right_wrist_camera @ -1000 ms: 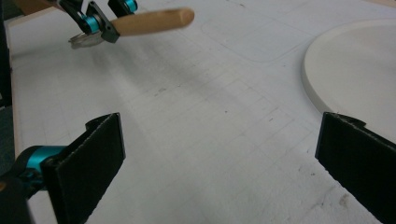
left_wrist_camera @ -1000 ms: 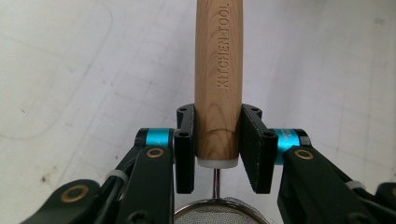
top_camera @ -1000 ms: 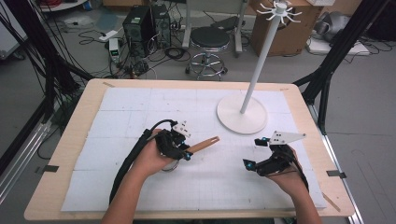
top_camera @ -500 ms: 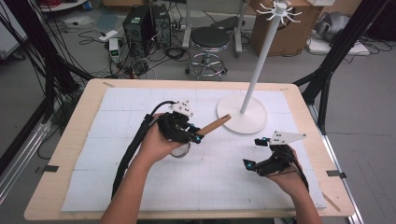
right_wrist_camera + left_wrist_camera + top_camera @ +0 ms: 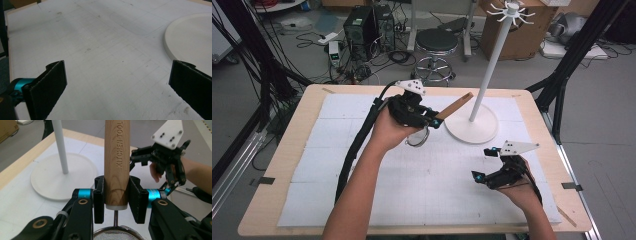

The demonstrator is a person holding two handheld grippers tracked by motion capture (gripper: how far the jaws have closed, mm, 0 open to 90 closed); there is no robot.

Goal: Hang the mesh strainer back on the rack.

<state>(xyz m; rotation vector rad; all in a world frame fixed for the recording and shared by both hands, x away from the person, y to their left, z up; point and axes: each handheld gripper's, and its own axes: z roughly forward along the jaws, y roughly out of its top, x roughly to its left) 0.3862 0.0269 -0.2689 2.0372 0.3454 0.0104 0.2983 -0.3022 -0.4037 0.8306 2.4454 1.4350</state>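
Observation:
A small mesh strainer with a wooden handle [image 5: 454,106] stamped KITCHEN TOOL [image 5: 117,162] is held off the table. My left gripper [image 5: 434,120] is shut on the handle near its lower end [image 5: 117,195]. The handle points up and right toward the white stand's pole [image 5: 492,65]. The mesh bowl [image 5: 418,139] hangs below the hand, and its rim [image 5: 116,235] sits under the jaws. My right gripper [image 5: 482,164] rests low at the table's right front. It is open [image 5: 117,82], with only bare white mat between its pads [image 5: 50,85].
The white stand has a round base [image 5: 472,129] on the far right of the mat and short hooks at its top [image 5: 511,11]. Its base edge [image 5: 192,40] lies just ahead of the right gripper. A stool and boxes stand beyond the table.
My left gripper has risen with the strainer and carried it away from me and rightward, nearer the stand's pole. The handle now tilts up more. The right gripper has stayed put.

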